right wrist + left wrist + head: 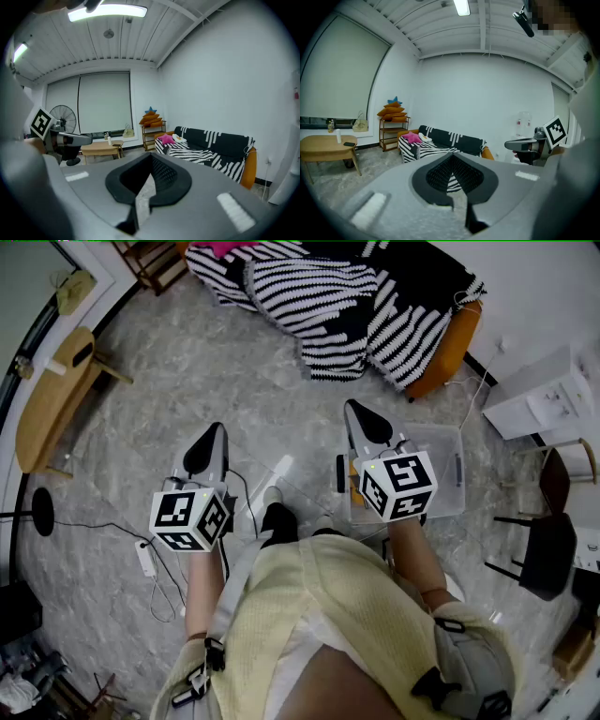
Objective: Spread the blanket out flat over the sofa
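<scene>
Blanket [337, 306], b/w striped, sits bunched in a heap on sofa [448, 348], well ahead of both tools. Left gripper [216, 430] & right gripper [354, 411] are both closed w/ nothing between jaws, out over the floor [187, 362]. Risk: pinching several folds at once would drag the heap instead of spreading it; the cable [94, 525] could snag feet on approach.

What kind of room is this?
Most likely a living room, perhaps a staged one: a sofa draped with a striped blanket, a wooden table, and a shelf stacked with cushions.
</scene>
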`<action>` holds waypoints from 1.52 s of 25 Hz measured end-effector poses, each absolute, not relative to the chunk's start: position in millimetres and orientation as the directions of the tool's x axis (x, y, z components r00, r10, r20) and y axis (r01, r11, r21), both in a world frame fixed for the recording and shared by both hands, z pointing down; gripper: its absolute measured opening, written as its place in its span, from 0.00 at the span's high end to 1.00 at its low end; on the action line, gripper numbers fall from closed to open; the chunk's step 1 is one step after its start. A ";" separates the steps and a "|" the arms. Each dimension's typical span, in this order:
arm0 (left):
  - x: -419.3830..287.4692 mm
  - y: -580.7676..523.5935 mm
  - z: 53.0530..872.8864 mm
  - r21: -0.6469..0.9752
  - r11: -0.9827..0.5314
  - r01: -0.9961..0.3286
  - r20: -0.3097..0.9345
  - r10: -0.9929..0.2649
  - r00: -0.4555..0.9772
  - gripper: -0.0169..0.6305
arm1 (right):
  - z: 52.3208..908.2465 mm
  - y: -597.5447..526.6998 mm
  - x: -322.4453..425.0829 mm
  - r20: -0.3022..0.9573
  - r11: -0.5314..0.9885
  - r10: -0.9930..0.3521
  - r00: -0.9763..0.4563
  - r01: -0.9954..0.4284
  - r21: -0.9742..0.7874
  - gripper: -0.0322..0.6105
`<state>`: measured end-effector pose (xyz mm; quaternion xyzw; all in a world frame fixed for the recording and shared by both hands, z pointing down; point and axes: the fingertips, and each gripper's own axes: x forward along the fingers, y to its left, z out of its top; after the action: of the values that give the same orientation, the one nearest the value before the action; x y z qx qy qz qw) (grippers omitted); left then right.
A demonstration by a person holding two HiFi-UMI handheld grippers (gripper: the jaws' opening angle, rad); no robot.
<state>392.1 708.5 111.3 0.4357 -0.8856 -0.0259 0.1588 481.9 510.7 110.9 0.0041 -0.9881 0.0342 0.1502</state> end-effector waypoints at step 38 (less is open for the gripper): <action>108.2 607.9 145.2 0.243 0.622 -0.745 0.300 -0.778 -0.552 0.97 | 152.4 424.4 177.6 0.350 0.985 0.158 -0.923 0.122 -0.124 0.83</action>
<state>108.2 607.9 145.2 0.4328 -0.8797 -0.0437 0.1919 177.6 424.4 152.4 -0.0714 -0.9793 0.0499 0.1825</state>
